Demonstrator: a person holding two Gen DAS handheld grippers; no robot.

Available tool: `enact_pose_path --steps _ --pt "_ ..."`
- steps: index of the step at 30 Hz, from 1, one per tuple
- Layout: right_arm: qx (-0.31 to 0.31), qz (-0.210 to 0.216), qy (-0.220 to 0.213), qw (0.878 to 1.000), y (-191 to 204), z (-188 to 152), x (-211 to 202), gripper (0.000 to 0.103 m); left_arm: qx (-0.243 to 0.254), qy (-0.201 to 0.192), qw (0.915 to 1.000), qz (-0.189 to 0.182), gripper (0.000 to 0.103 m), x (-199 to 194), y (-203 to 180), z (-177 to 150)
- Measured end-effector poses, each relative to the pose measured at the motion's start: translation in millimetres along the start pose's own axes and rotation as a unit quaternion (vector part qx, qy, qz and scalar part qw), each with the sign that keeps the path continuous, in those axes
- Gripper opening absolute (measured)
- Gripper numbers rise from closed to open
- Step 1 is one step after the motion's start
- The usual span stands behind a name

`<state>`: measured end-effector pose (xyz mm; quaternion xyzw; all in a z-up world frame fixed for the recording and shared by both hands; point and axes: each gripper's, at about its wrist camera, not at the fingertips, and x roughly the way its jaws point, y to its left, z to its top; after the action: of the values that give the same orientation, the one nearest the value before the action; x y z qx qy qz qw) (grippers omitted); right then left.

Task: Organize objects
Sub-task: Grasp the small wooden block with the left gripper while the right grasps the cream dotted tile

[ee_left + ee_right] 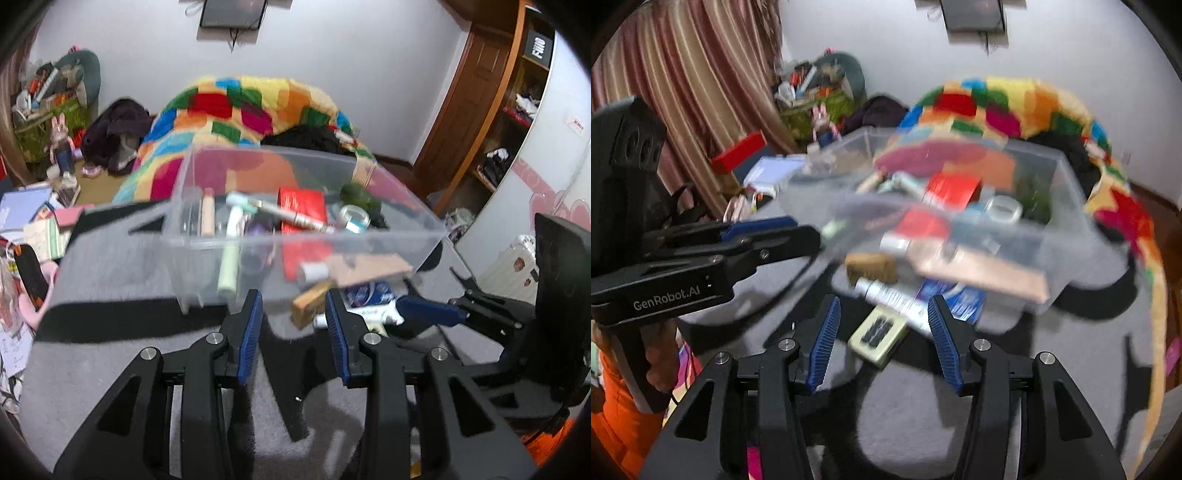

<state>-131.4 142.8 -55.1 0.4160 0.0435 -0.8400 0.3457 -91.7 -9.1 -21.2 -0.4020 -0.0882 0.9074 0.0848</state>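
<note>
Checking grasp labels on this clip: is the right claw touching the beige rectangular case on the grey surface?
Apart. The right wrist view shows the right claw open, with grey surface visible between each blue pad and the beige case lying between them.

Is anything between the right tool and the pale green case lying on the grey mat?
Nothing visible. The right tool is open, and the pale green case lies on the grey mat between its fingers, in front of the clear bin.

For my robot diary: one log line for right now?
left claw: open | right claw: open | clear bin: full | pale green case: outside bin
</note>
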Motion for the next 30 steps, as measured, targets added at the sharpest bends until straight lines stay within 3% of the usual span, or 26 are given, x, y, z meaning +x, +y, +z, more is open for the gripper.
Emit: enact_pose_path --steps 6,12,18,22,30 --pt "0.007 0.020 0.026 0.999 -4 -5 18 0.046 0.003 0.045 0.9989 -0.010 0.034 35 1 2" --pt "0.002 0.014 0.027 1.000 -7 -11 19 0.031 0.025 0.070 0.9972 -0.007 0.034 49 -10 3" --pt "0.005 0.019 0.017 1.000 -9 -19 10 0.025 0.029 0.069 0.9972 0.003 0.033 53 -13 6" --pt "0.011 0.015 0.010 1.000 -13 -24 3 0.024 0.048 0.063 0.9968 0.010 0.021 51 -20 4" --pt "0.025 0.012 0.000 1.000 -20 -30 -5 0.023 0.031 0.037 0.9986 0.022 0.012 37 -18 -9"
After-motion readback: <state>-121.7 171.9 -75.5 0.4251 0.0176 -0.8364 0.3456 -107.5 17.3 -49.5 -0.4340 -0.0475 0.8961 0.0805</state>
